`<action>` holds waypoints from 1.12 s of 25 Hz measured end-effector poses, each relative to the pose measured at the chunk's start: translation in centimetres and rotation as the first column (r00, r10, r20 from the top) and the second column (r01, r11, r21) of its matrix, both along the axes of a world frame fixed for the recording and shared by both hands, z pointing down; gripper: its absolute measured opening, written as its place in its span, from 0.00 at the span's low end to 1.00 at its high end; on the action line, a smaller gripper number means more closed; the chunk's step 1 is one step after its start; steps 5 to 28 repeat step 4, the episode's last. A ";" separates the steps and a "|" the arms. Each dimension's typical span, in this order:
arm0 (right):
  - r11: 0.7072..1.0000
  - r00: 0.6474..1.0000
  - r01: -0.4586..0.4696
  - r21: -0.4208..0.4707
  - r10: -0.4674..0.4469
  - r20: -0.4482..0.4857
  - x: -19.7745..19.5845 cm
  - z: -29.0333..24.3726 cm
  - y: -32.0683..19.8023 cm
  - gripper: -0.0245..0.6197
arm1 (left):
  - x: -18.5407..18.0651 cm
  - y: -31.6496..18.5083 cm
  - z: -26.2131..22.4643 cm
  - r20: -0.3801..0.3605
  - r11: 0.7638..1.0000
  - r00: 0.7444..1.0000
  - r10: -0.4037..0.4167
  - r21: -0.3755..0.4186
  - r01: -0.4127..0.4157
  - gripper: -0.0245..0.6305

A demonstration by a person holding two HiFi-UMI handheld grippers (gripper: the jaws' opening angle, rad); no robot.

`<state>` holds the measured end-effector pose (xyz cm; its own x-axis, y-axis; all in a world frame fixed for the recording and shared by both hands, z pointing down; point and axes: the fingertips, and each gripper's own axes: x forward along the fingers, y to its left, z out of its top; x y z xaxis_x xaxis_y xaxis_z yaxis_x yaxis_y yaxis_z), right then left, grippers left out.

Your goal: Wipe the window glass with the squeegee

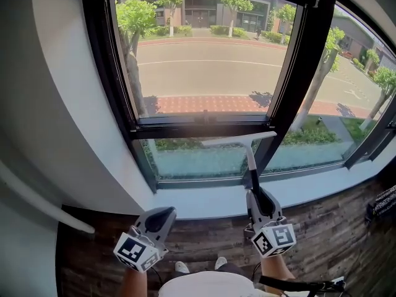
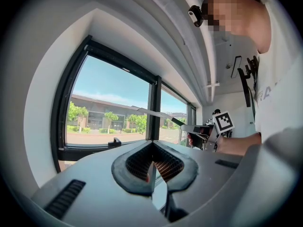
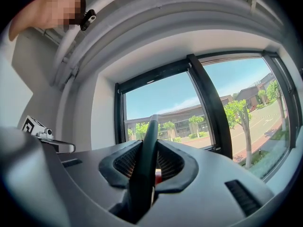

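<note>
**Squeegee at the lower pane**

The right gripper [image 1: 258,197] is clamped on the dark handle of the squeegee [image 1: 249,156], just right of centre in the head view. Its blade lies level across the lower window glass [image 1: 185,163], just beneath the black crossbar [image 1: 198,129]. The left gripper [image 1: 162,214] is at lower left, its jaws together on nothing.

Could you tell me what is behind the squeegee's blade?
The lower glass pane under the black window crossbar, with green shrubs beyond. The pale squeegee blade hides a strip of glass.
</note>
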<state>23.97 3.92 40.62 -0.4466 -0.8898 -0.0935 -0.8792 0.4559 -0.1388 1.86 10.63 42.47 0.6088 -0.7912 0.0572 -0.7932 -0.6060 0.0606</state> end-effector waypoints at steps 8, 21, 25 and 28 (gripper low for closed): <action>1.000 1.000 0.013 0.005 -0.013 0.002 -0.4 -0.1 0.2 0.19 | 0.2 0.2 -0.3 -0.004 1.000 1.000 0.011 0.002 -0.011 0.06; 1.000 1.000 0.013 0.005 -0.013 0.002 -0.4 -0.1 0.2 0.19 | 0.2 0.2 -0.3 -0.004 1.000 1.000 0.011 0.002 -0.011 0.06; 1.000 1.000 0.013 0.005 -0.013 0.002 -0.4 -0.1 0.2 0.19 | 0.2 0.2 -0.3 -0.004 1.000 1.000 0.011 0.002 -0.011 0.06; 1.000 1.000 0.013 0.005 -0.013 0.002 -0.4 -0.1 0.2 0.19 | 0.2 0.2 -0.3 -0.004 1.000 1.000 0.011 0.002 -0.011 0.06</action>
